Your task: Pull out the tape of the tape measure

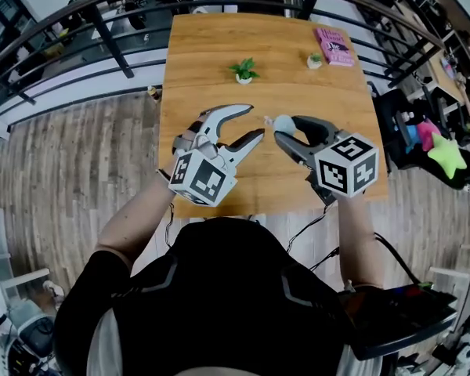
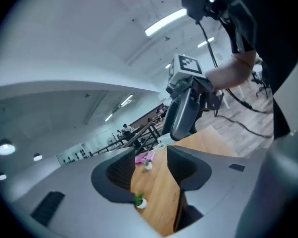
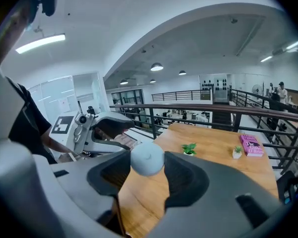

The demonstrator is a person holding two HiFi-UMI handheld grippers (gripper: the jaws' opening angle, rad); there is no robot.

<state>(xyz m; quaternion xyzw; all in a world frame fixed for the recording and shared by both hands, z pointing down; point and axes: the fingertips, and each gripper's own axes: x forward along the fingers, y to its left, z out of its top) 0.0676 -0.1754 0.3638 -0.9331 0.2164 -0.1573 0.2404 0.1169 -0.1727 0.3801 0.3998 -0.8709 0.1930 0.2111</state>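
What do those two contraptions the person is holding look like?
Each is a handheld grey claw with two curved, black-padded jaws: the left claw and the right claw. Each carries a white cube printed with black square markers. Thin black cables trail off. The person wears a black short-sleeved top.

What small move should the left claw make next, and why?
Probably ease the left claw toward the tape measure to take hold of its tape: the right claw grips the round case, while the left claw is open, empty and just beside it.
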